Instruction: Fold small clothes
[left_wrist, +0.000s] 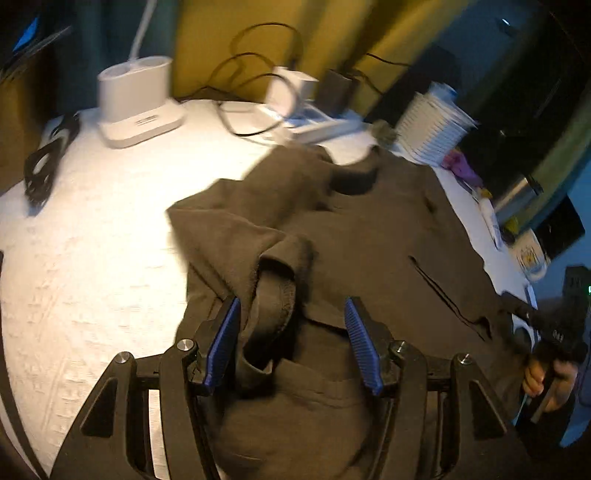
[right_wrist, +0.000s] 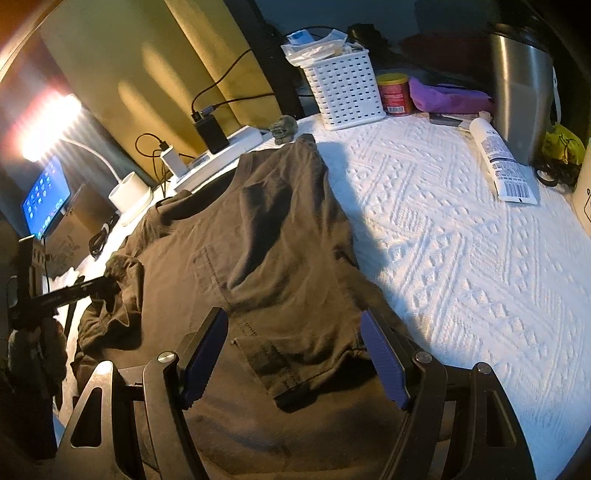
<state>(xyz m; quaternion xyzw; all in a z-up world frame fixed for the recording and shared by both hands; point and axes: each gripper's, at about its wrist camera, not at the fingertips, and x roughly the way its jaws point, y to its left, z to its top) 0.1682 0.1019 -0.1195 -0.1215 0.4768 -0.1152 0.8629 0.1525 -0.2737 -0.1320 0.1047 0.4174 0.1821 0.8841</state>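
A dark grey T-shirt (left_wrist: 369, 236) lies spread on the white patterned tablecloth (left_wrist: 92, 258), neckline towards the far edge. My left gripper (left_wrist: 291, 301) hovers open over the shirt's left side. A folded-up sleeve (left_wrist: 273, 295) loops loosely between its blue pads, and neither pad presses it. In the right wrist view the same shirt (right_wrist: 266, 229) runs away from my right gripper (right_wrist: 293, 312), which stands open above the hem and a stitched pocket (right_wrist: 258, 354). The left gripper's fingers (right_wrist: 92, 286) show at the far sleeve. A hand (left_wrist: 550, 384) holds the right gripper at the frame's edge.
Along the back edge stand a white lamp base (left_wrist: 136, 99), a power strip (left_wrist: 317, 129) with chargers and cables, and a white slotted basket (right_wrist: 343, 88). A red can (right_wrist: 397, 94), a steel container (right_wrist: 521, 96) and a tube (right_wrist: 502, 162) sit at the right. A lit screen (right_wrist: 46, 199) is at the left.
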